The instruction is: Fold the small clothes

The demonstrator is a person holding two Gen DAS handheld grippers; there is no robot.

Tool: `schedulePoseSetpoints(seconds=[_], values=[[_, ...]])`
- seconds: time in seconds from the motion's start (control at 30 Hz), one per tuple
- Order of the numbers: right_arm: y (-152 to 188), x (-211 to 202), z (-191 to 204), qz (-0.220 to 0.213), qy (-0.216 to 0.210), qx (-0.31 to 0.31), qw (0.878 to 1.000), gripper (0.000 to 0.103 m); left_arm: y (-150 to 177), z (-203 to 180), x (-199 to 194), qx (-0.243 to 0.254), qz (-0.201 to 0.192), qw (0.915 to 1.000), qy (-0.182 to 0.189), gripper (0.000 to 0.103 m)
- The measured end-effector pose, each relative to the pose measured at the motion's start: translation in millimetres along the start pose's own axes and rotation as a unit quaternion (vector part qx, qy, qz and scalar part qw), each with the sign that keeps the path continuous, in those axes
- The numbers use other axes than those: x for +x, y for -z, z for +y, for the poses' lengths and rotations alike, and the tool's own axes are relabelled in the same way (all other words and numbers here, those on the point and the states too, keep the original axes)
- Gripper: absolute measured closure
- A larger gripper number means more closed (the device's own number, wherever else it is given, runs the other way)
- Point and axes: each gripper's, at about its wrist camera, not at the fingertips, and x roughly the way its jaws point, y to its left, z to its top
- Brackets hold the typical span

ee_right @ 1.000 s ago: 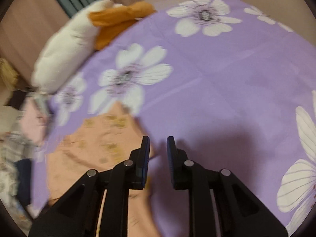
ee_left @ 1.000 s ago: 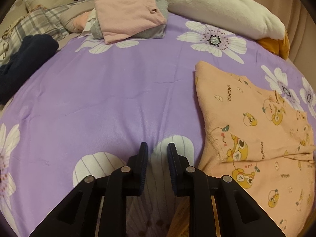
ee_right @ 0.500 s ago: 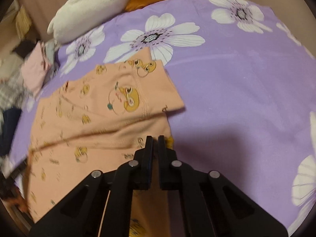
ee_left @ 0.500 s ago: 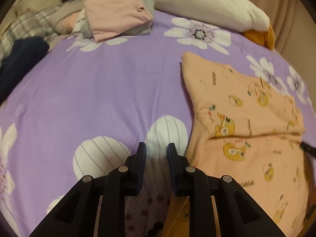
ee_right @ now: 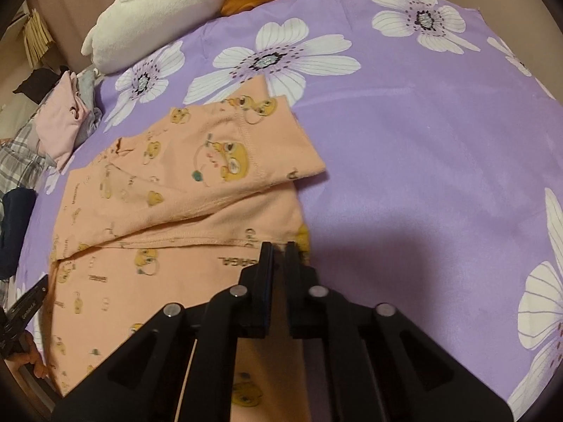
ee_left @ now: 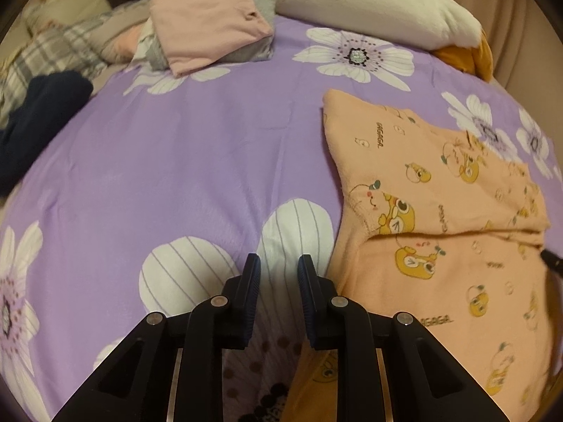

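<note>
The left gripper hangs nearest in its own view, its fingers set a small way apart with nothing between them; under them is the purple bedspread and a white printed flower, just beside the left edge of the orange top. The right gripper sits at the near right corner of the orange top. Its fingers are opening from an almost closed stance, with only a thin slit between them. The cloth's edge lies at their tips and shows through the slit, but whether the pads press on it cannot be told.

The orange top, printed with yellow cartoon figures, lies spread flat on the bed. One sleeve is folded across its body, with the cuff pointing to the right in the right wrist view. At the top's left edge in that view the other gripper shows as a black tip, with part of a hand under it.

Beyond the top, the bedspread runs on with more white flowers. Farther off to the top's left lies a dark navy garment, then a folded pink garment stacked on grey cloth, beside plaid bedding. Farthest behind the top rests a white plush cushion with an orange part at its end.
</note>
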Motion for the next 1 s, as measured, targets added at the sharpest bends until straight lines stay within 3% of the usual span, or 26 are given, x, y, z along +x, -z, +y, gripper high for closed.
schedulePoseSetpoints(seconds=[0.17, 0.23, 0.33, 0.37, 0.53, 0.67, 0.73, 0.87, 0.97, 1.0], values=[[-19, -12, 3, 0.000, -0.005, 0.010, 1.000, 0.093, -6, -1, -17, -0.020, -0.035, 0.9978, 0.053, 0.081], [-24, -18, 7, -0.007, -0.008, 0.004, 1.000, 0.092, -3, -11, -13, 0.014, -0.044, 0.9983, 0.034, 0.081], [-21, -15, 11, -0.001, -0.007, -0.008, 1.000, 0.092, 4, -21, 7, 0.044, -0.015, 0.9989, -0.003, 0.081], [-19, -12, 10, 0.005, -0.007, -0.007, 1.000, 0.092, 6, -24, 5, 0.050, -0.027, 0.9983, -0.011, 0.081], [-9, 5, -5, 0.030, -0.012, 0.025, 0.999, 0.097, 5, -18, 5, 0.054, -0.019, 0.9982, -0.018, 0.081], [-14, -6, -6, 0.031, -0.017, 0.035, 0.999, 0.090, -4, 7, 0, -0.013, -0.001, 0.9996, 0.025, 0.084], [-21, -19, -2, 0.008, -0.032, 0.029, 0.999, 0.090, -11, 17, -5, -0.043, -0.005, 0.9978, 0.051, 0.085], [-42, -37, 5, -0.031, -0.058, 0.018, 0.998, 0.090, -31, 16, -13, -0.034, -0.034, 0.9963, 0.072, 0.085], [-64, -30, 4, -0.034, -0.064, 0.018, 0.997, 0.090, -53, 0, -11, -0.015, -0.045, 0.9896, 0.136, 0.085], [-72, -23, 2, -0.032, -0.067, 0.024, 0.997, 0.090, -61, -9, -8, -0.006, -0.046, 0.9890, 0.141, 0.085]])
